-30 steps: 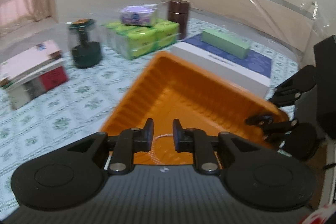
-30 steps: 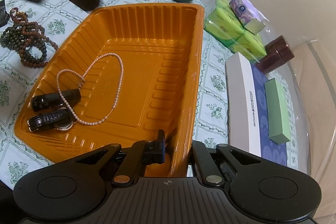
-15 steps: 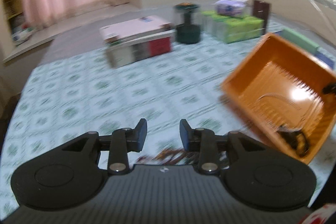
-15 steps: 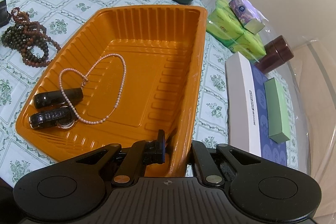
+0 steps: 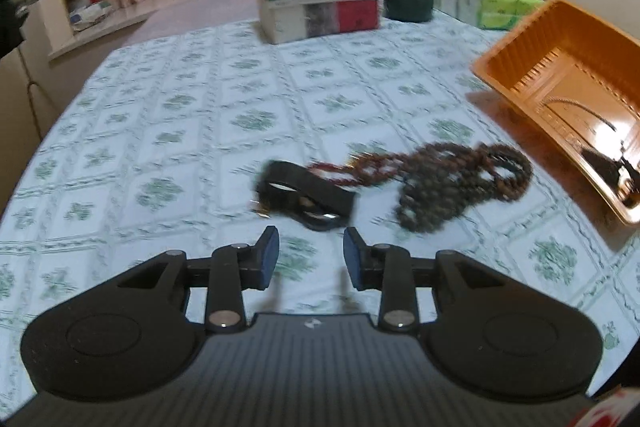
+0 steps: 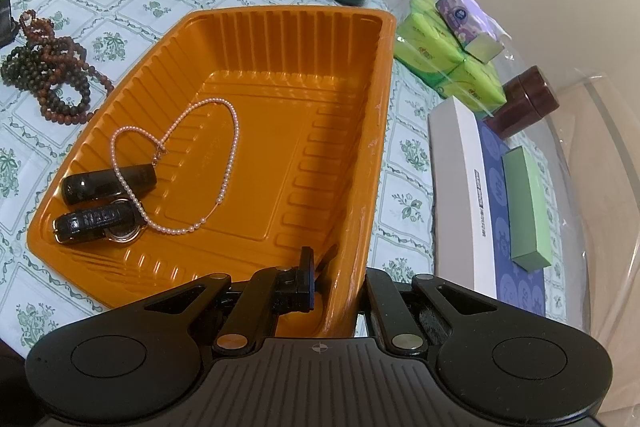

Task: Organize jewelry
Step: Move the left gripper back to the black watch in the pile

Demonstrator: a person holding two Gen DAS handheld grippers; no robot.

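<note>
Left claw (image 5: 311, 254) is spread wide with nothing in it, hovering over the tablecloth (image 5: 168, 115). The black watch (image 5: 306, 195) sits just ahead of its tips, the bead necklaces (image 5: 452, 179) ahead-right. Right claw (image 6: 337, 281) is clamped on the orange tray (image 6: 382, 131) wall, with the pearl necklace (image 6: 180, 163) ahead-left inside.

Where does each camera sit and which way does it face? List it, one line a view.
Left wrist: on the open left hand-held gripper, facing along the table at the black watch and brown beads.
Right wrist: on the right hand-held gripper, clamping the orange tray's wall, looking down inside.
Shared: tray, beads, books.
</note>
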